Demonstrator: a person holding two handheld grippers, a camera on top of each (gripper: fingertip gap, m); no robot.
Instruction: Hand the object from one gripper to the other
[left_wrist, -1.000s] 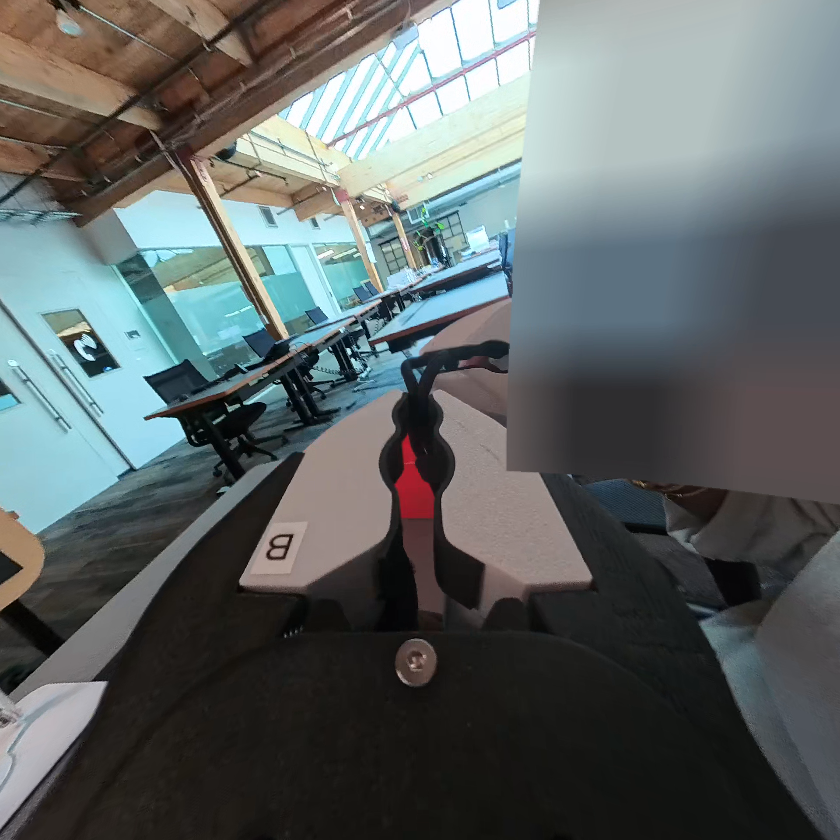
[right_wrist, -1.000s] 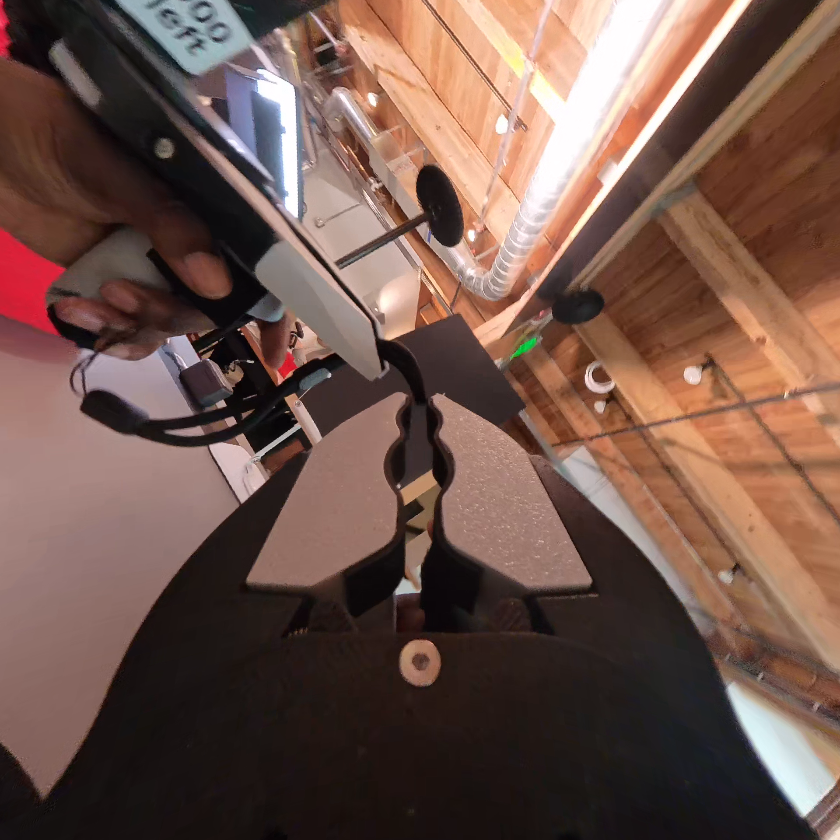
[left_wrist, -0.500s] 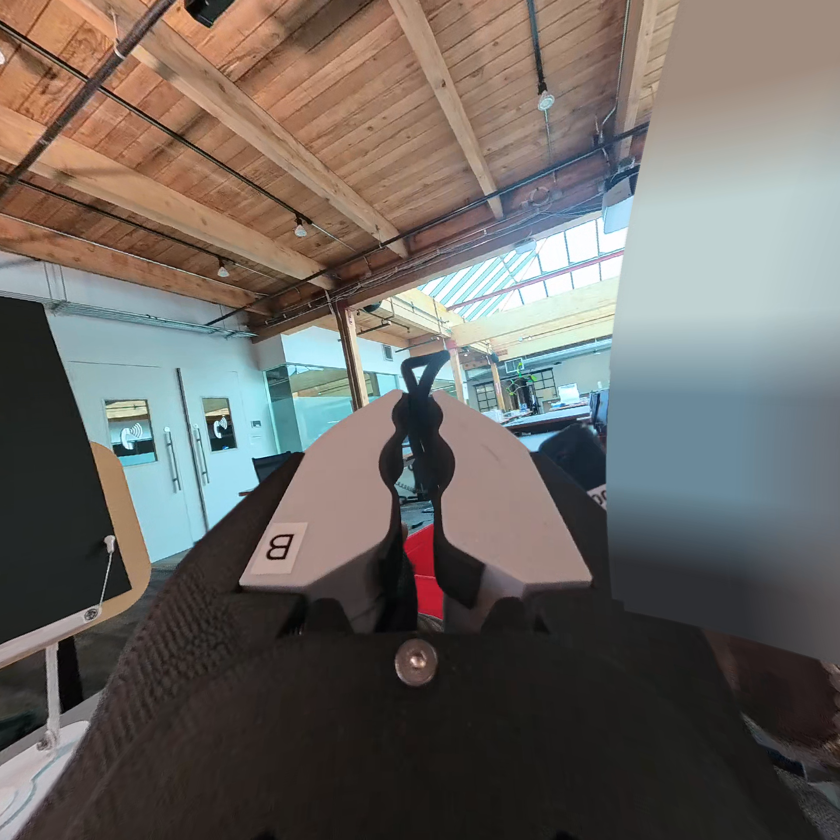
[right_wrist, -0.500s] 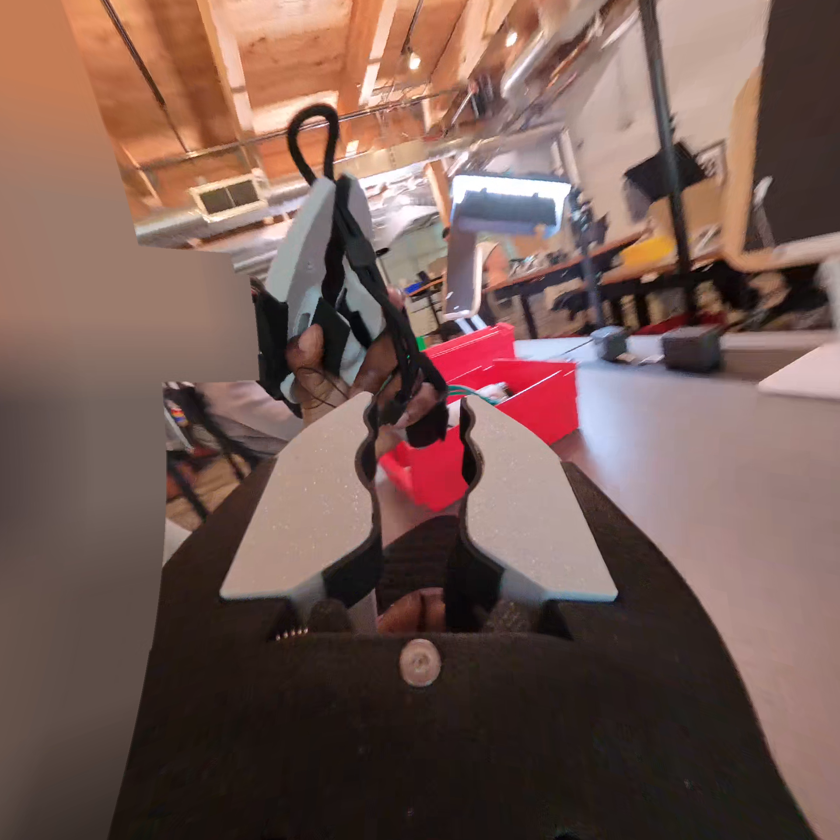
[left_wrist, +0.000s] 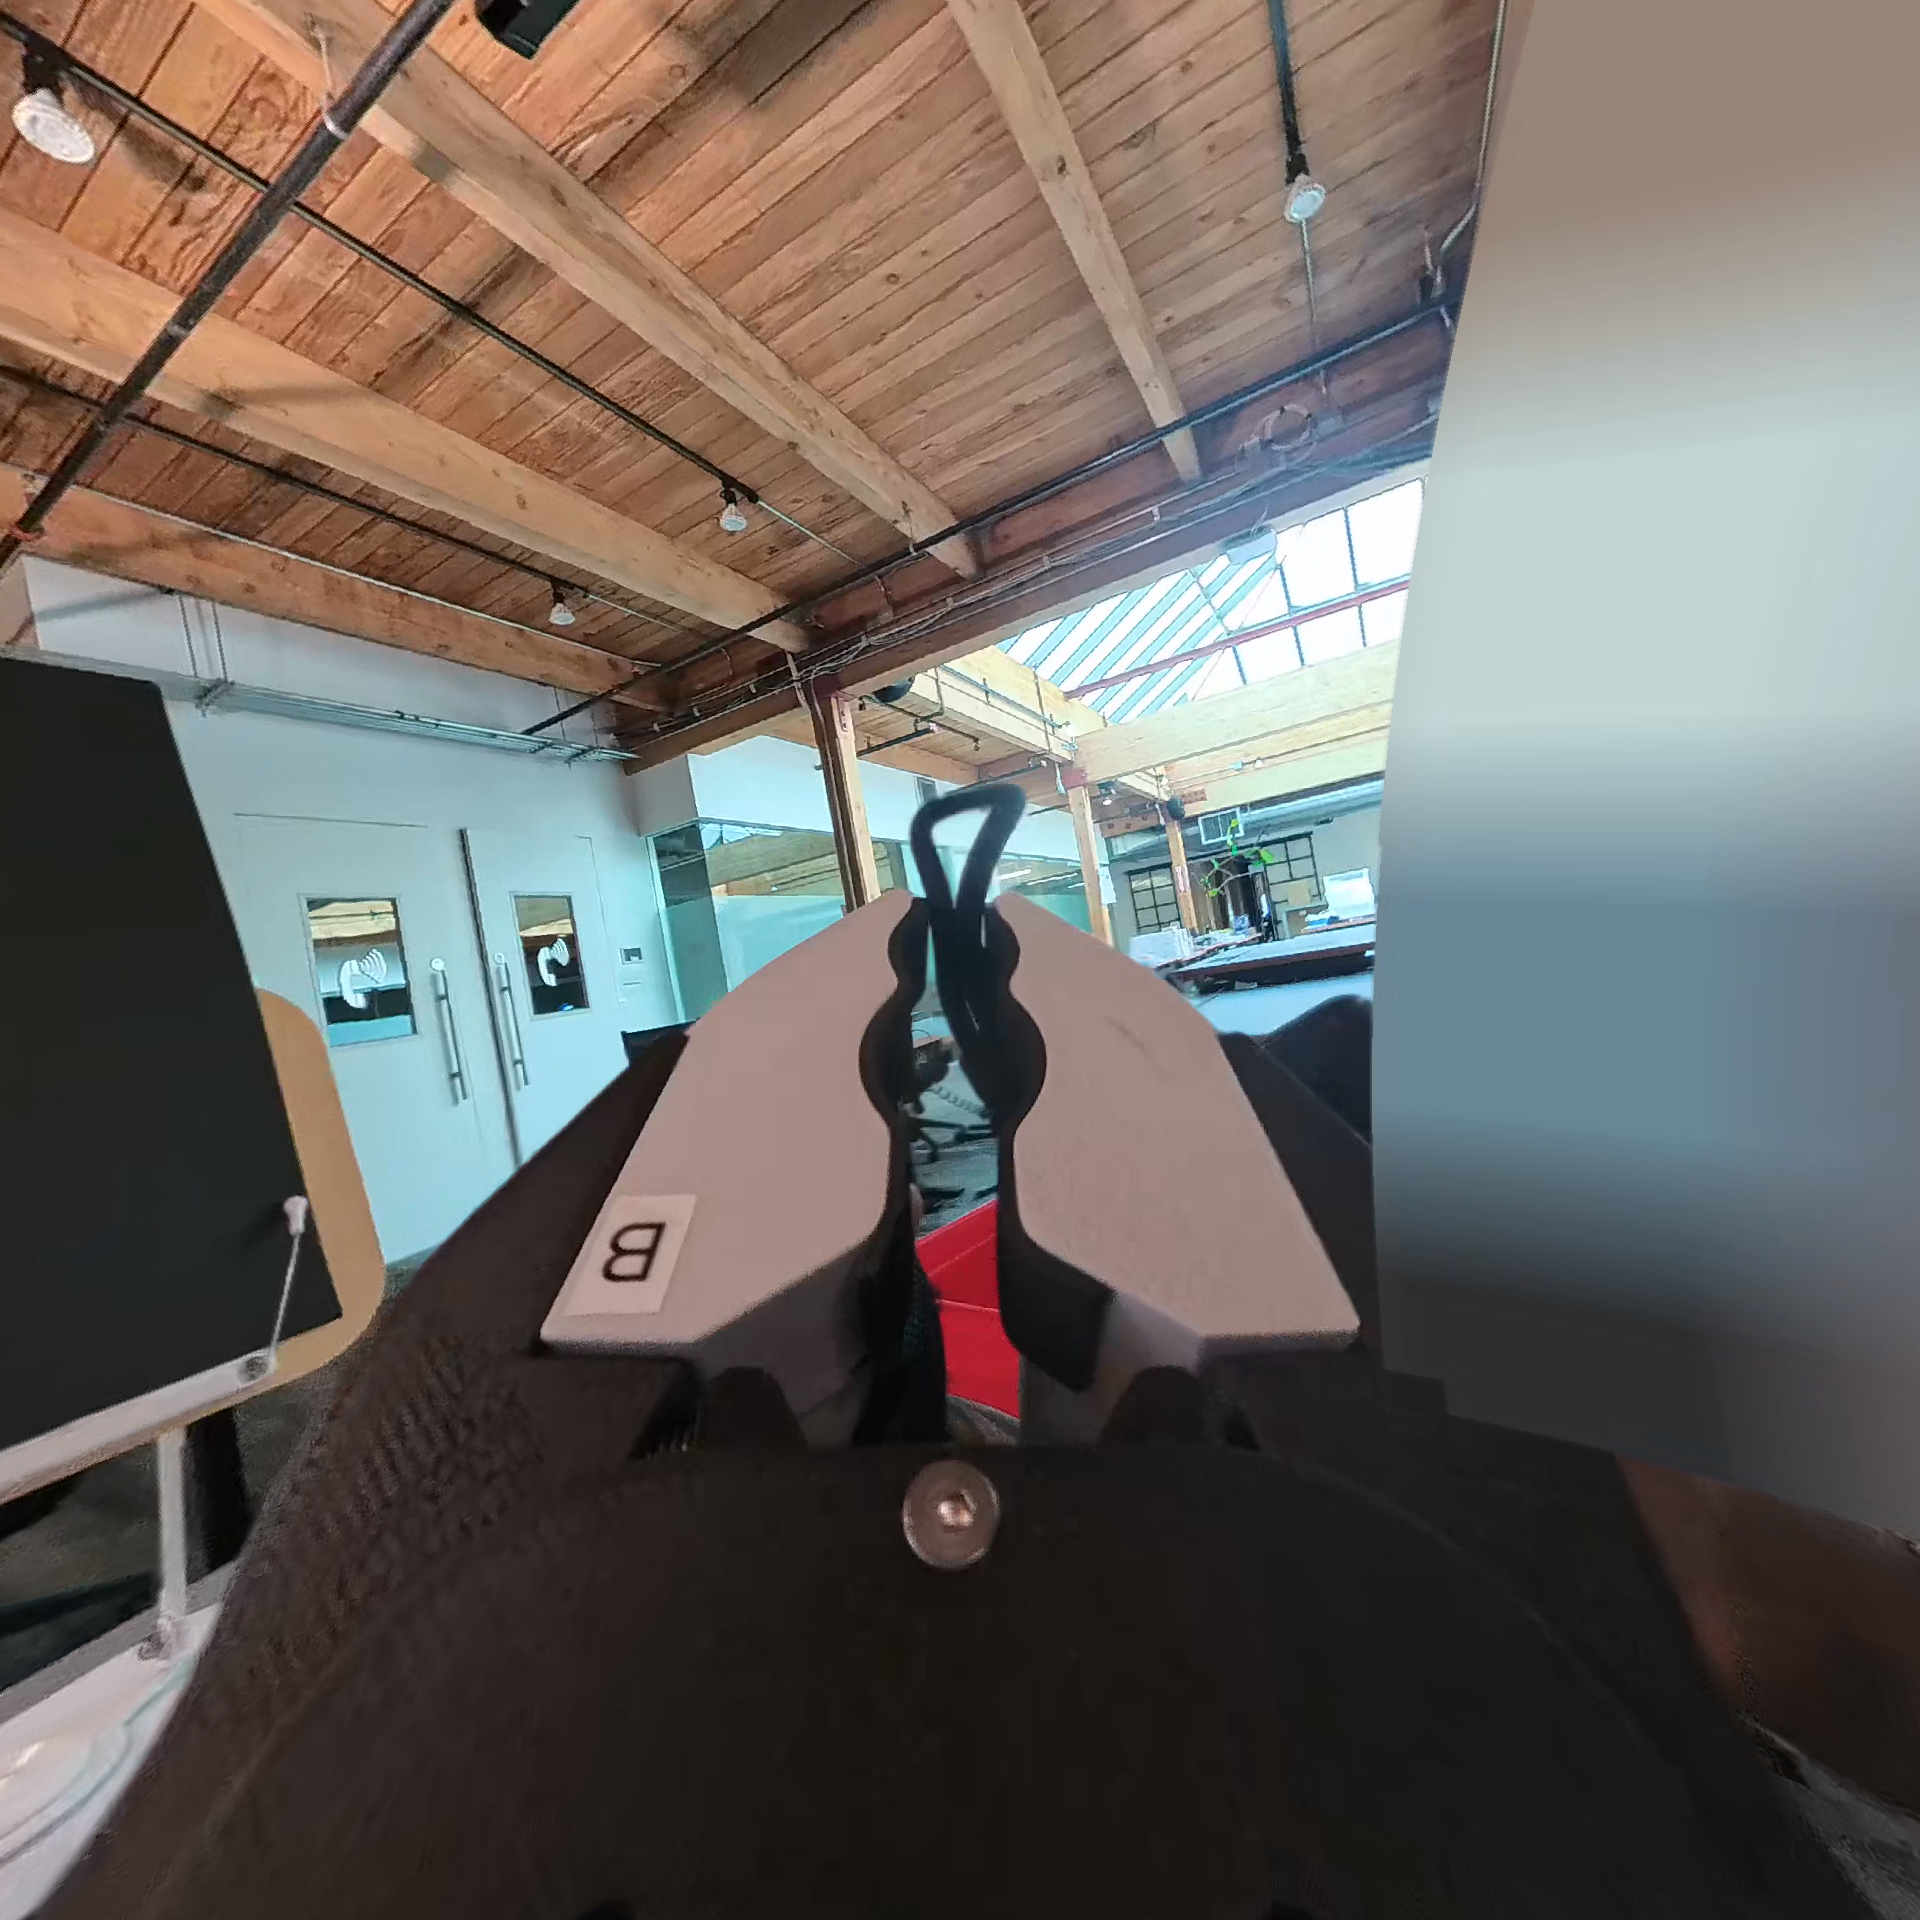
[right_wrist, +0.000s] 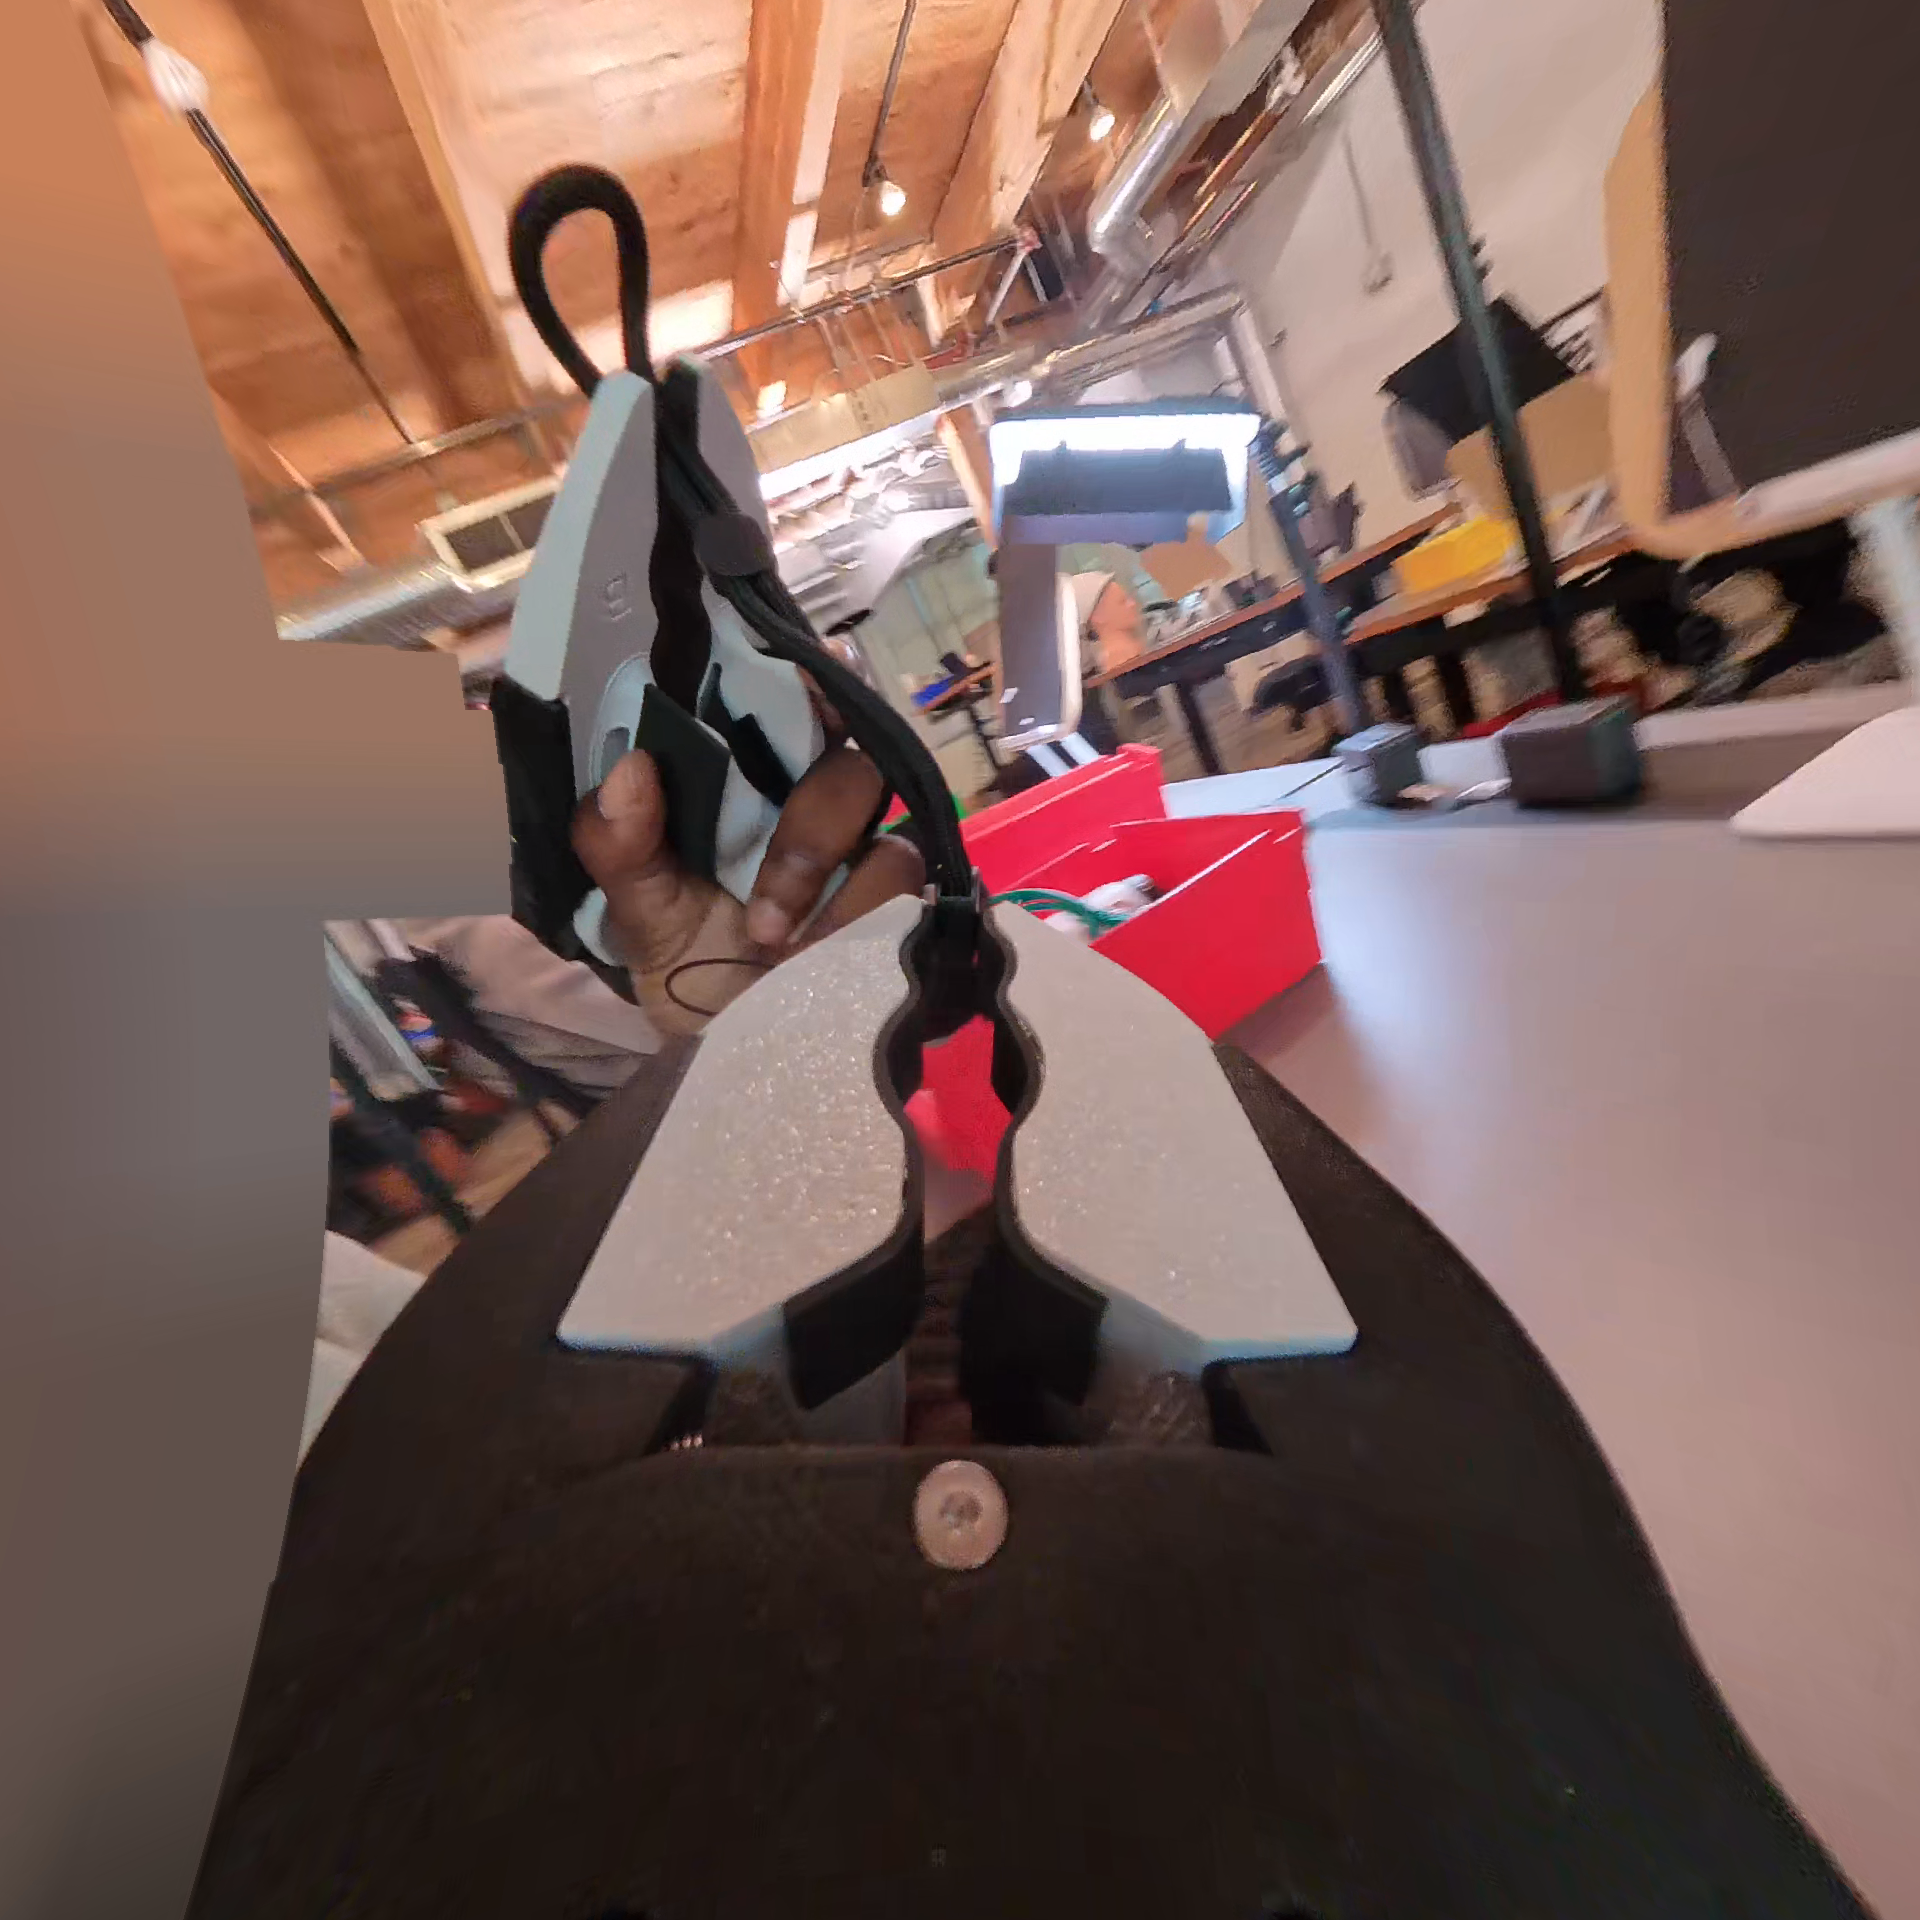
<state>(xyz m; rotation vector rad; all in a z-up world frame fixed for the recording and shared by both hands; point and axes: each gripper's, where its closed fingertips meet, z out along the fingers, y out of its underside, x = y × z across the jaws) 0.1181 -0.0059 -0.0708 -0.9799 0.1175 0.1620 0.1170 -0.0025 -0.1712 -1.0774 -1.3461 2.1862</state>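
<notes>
A black bundled cable (left_wrist: 964, 831) is pinched in my left gripper (left_wrist: 956, 906), which is shut on it; its loop sticks out above the tips. In the right wrist view the left gripper (right_wrist: 660, 376) stands upright in a person's hand (right_wrist: 707, 894). The cable (right_wrist: 831, 686) loops above its tips and runs down along its side. My right gripper (right_wrist: 956, 914) is just below and right of it, with its fingertips closed on the cable's lower connector end. Both grippers grip the cable at once.
Red bins (right_wrist: 1195, 894) stand on the grey table (right_wrist: 1558, 1091) behind the grippers. Two dark small boxes (right_wrist: 1569, 748) and a light panel on a stand (right_wrist: 1122, 468) are farther back. A black board on a stand (left_wrist: 104, 1039) is at the left.
The left gripper tilted up toward the ceiling, still holding the cable. The right gripper swung round to face it, was open half a second ago, and has closed on the cable's lower end.
</notes>
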